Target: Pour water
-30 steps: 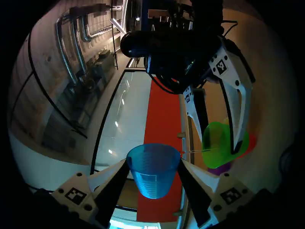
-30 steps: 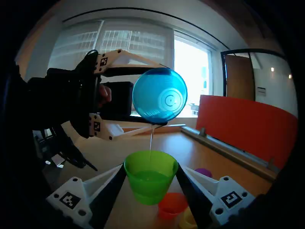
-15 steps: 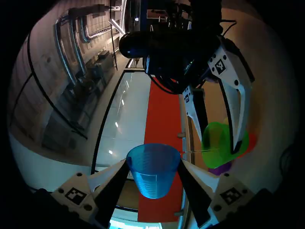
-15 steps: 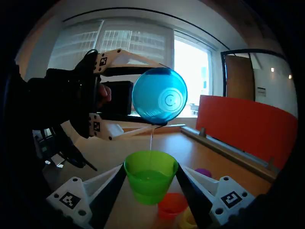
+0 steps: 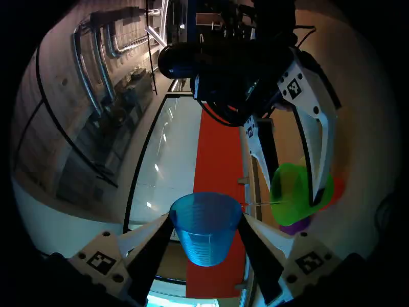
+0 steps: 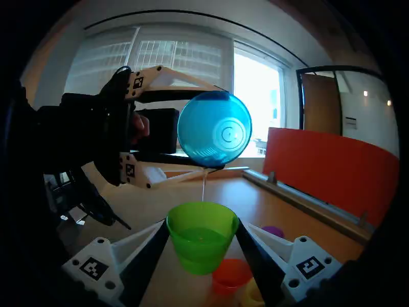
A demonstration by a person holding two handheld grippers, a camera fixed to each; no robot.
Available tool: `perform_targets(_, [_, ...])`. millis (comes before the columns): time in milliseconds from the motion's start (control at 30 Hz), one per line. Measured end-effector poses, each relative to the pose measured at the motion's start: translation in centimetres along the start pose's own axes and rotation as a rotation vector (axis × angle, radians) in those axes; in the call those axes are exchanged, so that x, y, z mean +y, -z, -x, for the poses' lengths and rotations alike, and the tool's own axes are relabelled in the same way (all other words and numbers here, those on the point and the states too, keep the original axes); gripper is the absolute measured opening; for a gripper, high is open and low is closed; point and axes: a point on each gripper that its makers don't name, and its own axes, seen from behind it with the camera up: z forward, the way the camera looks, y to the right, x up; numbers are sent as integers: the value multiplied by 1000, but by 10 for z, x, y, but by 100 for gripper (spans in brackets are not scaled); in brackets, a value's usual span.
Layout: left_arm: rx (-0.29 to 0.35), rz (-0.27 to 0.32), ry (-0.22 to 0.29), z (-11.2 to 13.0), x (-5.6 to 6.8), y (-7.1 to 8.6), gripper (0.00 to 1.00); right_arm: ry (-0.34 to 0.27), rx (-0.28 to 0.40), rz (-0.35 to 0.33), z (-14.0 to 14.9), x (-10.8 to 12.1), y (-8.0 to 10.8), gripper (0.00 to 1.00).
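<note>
Water (image 6: 203,188) trickles from the tipped blue cup (image 6: 214,128) clamped in my left hand-held gripper (image 5: 205,219) into the green cup (image 6: 202,245) gripped by my right hand-held gripper (image 6: 202,225), above the tabletop (image 6: 240,189).

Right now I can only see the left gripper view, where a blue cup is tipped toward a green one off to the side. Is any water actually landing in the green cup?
Observer: Yes. In the right gripper view a thin stream drops from the blue cup into the green cup, well inside its rim.
Operator: How full is it?
Observer: Partly. The water surface lies clearly below the rim, so there is room left.
Operator: What is underneath it?
Observer: An orange cup stands on the wooden table, close below the green cup.
</note>
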Motion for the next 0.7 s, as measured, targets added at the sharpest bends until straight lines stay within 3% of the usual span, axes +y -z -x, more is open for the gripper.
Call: perform_targets(700, [2,3,-24,-2,0,-2,85,2,2,2,0,1,-1,93])
